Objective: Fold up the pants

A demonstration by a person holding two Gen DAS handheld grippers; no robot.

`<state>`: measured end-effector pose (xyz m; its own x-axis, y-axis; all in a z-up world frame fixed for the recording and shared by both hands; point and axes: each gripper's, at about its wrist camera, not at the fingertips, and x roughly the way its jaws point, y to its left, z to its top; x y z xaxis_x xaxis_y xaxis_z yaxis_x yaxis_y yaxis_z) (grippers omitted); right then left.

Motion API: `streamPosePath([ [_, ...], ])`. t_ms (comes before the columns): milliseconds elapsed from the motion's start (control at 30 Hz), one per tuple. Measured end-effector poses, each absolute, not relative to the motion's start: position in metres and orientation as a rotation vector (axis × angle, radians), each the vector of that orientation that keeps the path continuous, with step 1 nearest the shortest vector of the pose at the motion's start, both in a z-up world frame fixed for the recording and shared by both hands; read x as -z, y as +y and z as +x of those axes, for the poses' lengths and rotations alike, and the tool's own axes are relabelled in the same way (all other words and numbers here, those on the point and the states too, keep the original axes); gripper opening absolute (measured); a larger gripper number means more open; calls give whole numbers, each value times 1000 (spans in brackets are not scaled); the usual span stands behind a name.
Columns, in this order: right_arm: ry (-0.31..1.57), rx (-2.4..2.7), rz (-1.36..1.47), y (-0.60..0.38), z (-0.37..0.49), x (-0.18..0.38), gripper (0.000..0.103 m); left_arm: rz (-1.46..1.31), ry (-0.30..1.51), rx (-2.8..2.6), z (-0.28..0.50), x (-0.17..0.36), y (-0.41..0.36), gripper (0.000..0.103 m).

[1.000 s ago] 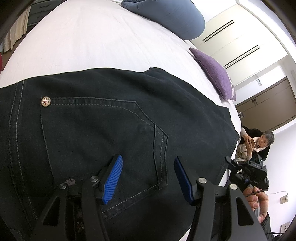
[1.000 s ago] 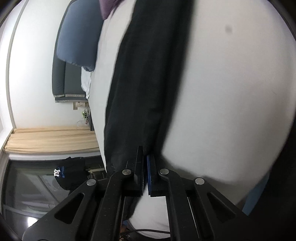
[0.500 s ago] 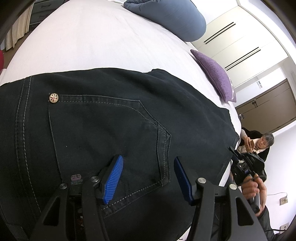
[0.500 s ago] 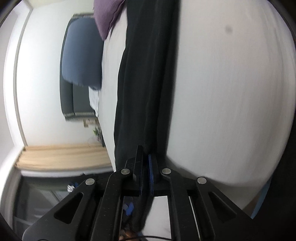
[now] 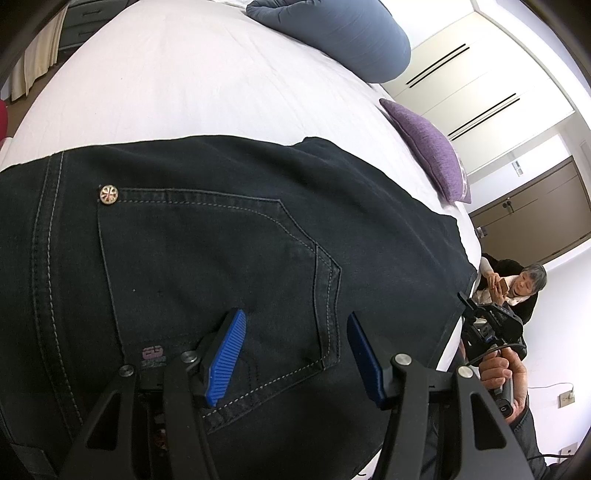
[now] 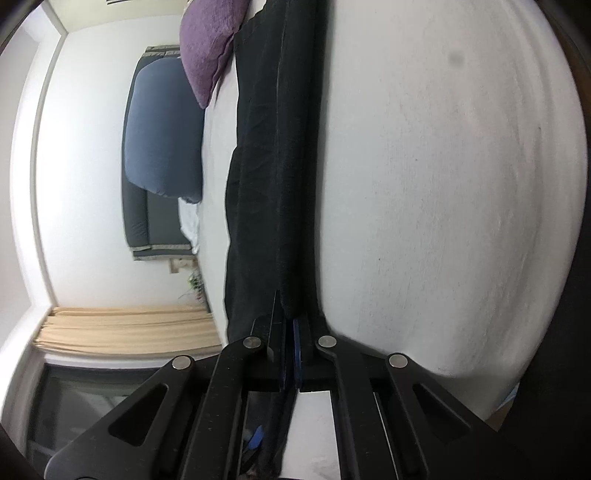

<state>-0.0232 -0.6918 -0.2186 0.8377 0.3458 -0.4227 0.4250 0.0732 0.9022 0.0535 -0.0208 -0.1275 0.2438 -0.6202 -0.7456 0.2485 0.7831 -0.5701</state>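
The left gripper (image 5: pixel 293 354) pointed steeply downward, its blue-padded jaws standing apart with nothing pinched between them. The right gripper (image 6: pixel 290 334) tilted gently downward — jaws pressed together on dark cloth — while a hand (image 5: pixel 502 376) gripped its handle.

White-sheeted bed (image 5: pixel 192 85) fills the upper left of the left wrist view, its surface smooth with faint creases. Dark pants (image 5: pixel 229 236) lie spread flat across the middle of the frame, back pocket up, reaching the bed's right edge. Blue pillow (image 5: pixel 343 33) sits at the top centre, purple cushion (image 5: pixel 432 147) at the upper right edge. In the right wrist view the pants run as a dark band up the centre, bare sheet to the right.
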Motion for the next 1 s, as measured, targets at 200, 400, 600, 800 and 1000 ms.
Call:
streamPosePath([
  [200, 642, 245, 1336, -711, -32, 171, 4, -368, 1183, 611, 53, 129, -18, 60],
  [400, 734, 30, 1063, -701, 70, 108, 4, -372, 1185, 608, 53, 129, -19, 60],
  [600, 984, -7, 1172, -705, 174, 159, 4, -371, 1186, 607, 54, 130, -19, 59],
  [800, 869, 63, 1307, -750, 185, 218, 0, -369, 1190, 608, 55, 130, -19, 60],
  [1000, 668, 257, 1260, -806, 174, 209, 0, -370, 1190, 608, 56, 131, -20, 59],
])
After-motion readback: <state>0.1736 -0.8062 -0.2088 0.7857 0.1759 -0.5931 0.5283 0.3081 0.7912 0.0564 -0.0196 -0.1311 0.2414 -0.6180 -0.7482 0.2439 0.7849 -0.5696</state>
